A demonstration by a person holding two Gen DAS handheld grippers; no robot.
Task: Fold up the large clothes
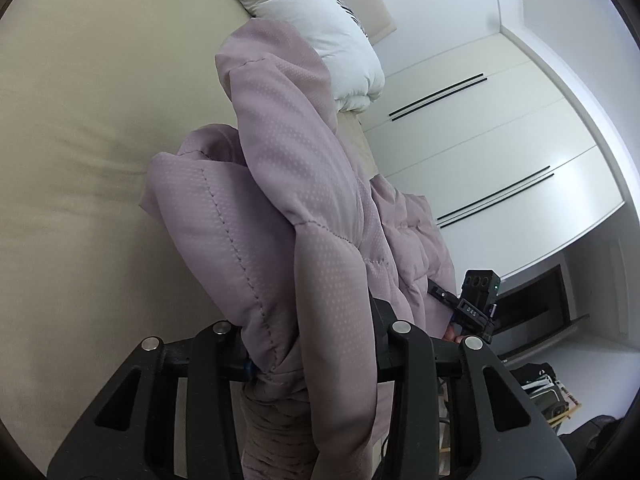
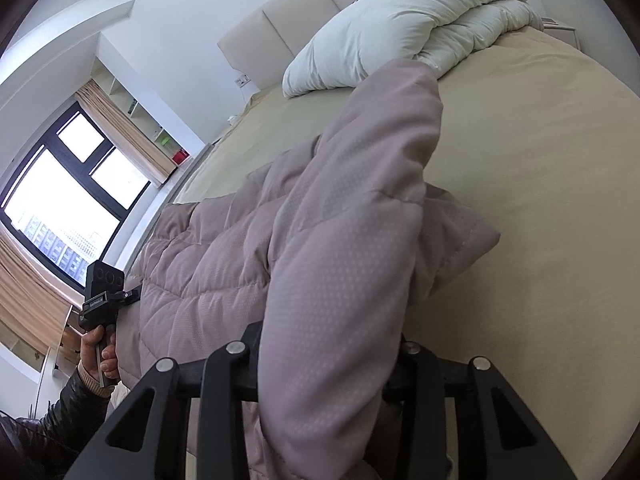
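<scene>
A large mauve quilted padded coat (image 1: 280, 200) lies across the beige bed (image 1: 80, 140). My left gripper (image 1: 312, 344) is shut on a bunched edge of the coat, which fills the space between the fingers and hides their tips. In the right wrist view the same coat (image 2: 240, 248) spreads over the bed (image 2: 540, 200), with one sleeve reaching toward the pillows. My right gripper (image 2: 328, 356) is shut on a thick fold of the coat. The right gripper also shows in the left wrist view (image 1: 476, 300), at the coat's far edge. The left gripper shows in the right wrist view (image 2: 104, 292), hand-held.
A white duvet (image 2: 420, 12) and pillow are piled at the padded headboard (image 2: 304, 8). White wardrobe doors (image 1: 500, 152) stand beside the bed. A window (image 2: 60, 192) with curtains is on the other side. Clutter (image 1: 548, 392) sits on the floor.
</scene>
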